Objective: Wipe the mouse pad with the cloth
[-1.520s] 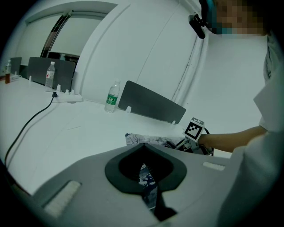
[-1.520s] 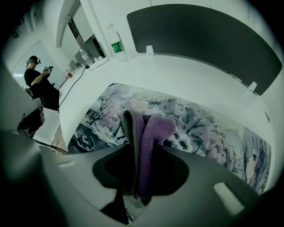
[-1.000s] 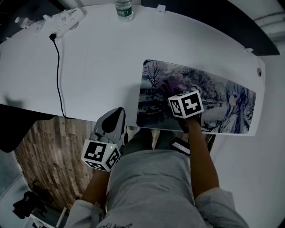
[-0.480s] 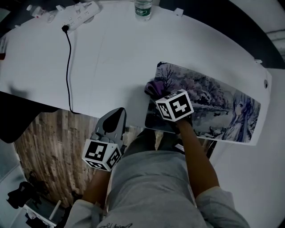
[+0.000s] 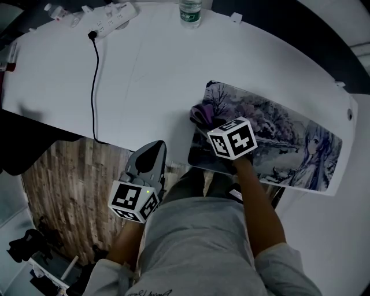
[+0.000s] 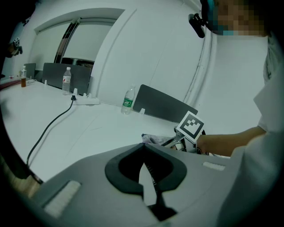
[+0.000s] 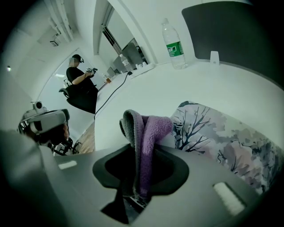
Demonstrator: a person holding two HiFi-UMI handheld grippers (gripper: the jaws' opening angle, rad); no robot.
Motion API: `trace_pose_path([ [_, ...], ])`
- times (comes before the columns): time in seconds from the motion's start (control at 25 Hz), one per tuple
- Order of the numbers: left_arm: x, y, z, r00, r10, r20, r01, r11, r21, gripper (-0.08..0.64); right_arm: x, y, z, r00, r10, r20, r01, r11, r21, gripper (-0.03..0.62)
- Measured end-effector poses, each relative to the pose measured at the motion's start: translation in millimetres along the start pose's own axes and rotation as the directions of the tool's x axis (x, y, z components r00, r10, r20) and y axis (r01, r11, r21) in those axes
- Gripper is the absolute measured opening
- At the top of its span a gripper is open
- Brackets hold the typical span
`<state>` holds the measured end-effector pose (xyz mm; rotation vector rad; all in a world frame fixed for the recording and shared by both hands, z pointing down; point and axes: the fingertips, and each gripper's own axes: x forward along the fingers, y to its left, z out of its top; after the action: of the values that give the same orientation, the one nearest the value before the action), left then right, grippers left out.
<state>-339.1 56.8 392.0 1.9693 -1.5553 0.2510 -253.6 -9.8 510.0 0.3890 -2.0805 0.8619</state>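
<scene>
Plainly the wiping is under way: the right hand-held gripper (image 7: pixel 135 153) has its jaws clamped on a folded purple cloth (image 7: pixel 144 133), which sticks out ahead of the fingertips in a bunched wad. From the head view that wad (image 5: pixel 200 114) sits at the left end of the printed mouse pad (image 5: pixel 272 139), about on its edge, with bare white tabletop (image 5: pixel 150 63) just to the gripper's left. Nearly the whole length of the pad runs off to this gripper's right, all the way to the drawn figure at the far end.

As to progress, I'd judge it unclear. The pad shows no damp streak, dust line or stain that would mark wiped ground from unwiped, so the pictures do not say how much is done. With the cloth at one end, the length to the right is what lies open to another pass.

The left hand-held gripper (image 5: pixel 151 151) hangs idle, jaws drawn together on nothing, off the near edge of the tabletop above the wooden floor (image 5: pixel 69 179), behind and to the left of its partner. A water bottle (image 5: pixel 190 11) stands far ahead of both
</scene>
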Motion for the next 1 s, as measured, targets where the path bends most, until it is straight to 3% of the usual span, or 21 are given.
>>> trace_pose_path([
  [0.24, 19.1, -43.7, 2.5, 0.999, -0.031, -0.015, 0.031, 0.998, 0.045, 0.018, -38.4, -9.5, -20.7, 0.998, 0.031, 0.048, -0.031, 1.000, 0.001, 0.115],
  [0.52, 60.3, -144.0, 3.9, 0.990, -0.138, -0.037, 0.141, 0.985, 0.100, 0.018, -117.7, -63.1, -66.3, 0.993, -0.022, 0.113, 0.015, 0.998, 0.068, 0.115],
  [0.8, 110.2, -256.8, -5.5, 0.959, -0.268, -0.093, 0.280, 0.945, 0.167, 0.017, -210.9, -138.4, -134.2, 0.976, -0.135, 0.172, 0.103, 0.977, 0.185, 0.115],
  [1.0, 144.4, -334.8, -17.0, 0.922, -0.362, -0.136, 0.384, 0.901, 0.202, 0.018, -274.1, -194.1, -199.7, 0.956, -0.225, 0.190, 0.164, 0.942, 0.293, 0.115],
])
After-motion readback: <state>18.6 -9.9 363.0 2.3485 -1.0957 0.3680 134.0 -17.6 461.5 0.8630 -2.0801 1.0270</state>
